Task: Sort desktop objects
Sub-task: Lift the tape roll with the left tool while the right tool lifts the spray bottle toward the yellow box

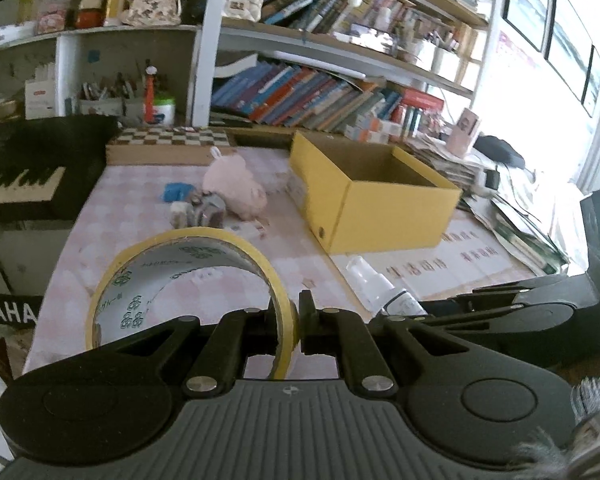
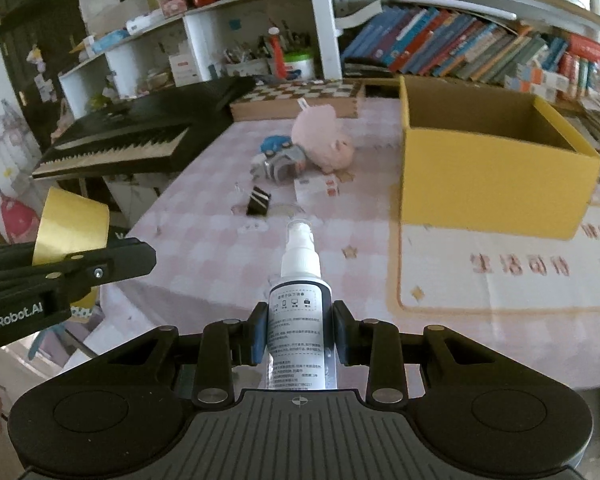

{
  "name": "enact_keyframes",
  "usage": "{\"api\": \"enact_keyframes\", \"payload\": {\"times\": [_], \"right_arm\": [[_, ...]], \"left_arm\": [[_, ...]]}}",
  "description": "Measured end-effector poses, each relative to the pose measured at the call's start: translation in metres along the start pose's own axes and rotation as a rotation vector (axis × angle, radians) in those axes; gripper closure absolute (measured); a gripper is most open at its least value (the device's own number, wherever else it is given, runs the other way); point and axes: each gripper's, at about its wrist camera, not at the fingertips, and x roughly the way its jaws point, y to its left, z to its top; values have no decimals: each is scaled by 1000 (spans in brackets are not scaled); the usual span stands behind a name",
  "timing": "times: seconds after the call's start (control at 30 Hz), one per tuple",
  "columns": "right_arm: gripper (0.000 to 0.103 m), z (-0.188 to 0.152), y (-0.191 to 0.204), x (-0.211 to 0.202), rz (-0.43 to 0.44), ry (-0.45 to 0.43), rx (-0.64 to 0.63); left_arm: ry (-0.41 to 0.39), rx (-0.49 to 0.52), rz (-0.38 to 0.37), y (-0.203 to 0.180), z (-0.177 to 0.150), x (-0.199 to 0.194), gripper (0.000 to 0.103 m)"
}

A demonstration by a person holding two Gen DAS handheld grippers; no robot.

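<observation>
My left gripper [image 1: 290, 316] is shut on the wall of a yellow tape roll [image 1: 180, 284] and holds it above the table's near left edge; the roll also shows in the right wrist view [image 2: 72, 226]. My right gripper [image 2: 300, 330] is shut on a white spray bottle [image 2: 300, 276], held above the table, nozzle pointing away. The bottle shows in the left wrist view [image 1: 384, 290] too. An open yellow cardboard box [image 2: 488, 168] stands at the right. A pink plush pig [image 2: 324, 142], a blue toy car [image 2: 274, 144] and a grey toy [image 2: 278, 164] lie mid-table.
A small black clip [image 2: 258, 200] and a white card [image 2: 316, 188] lie on the pink checked tablecloth [image 2: 220, 252]. A keyboard [image 2: 120, 140] sits left, a chessboard box [image 2: 296, 98] at the back. Bookshelves stand behind; paper stacks [image 1: 500, 200] lie at the right.
</observation>
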Motion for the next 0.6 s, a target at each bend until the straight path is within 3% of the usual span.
{"api": "enact_keyframes", "payload": {"times": [0.6], "right_arm": [[70,-49,-41,-50,-144,-35,187]], "left_arm": [[49,150,-187,-62,-9,9,96]]}}
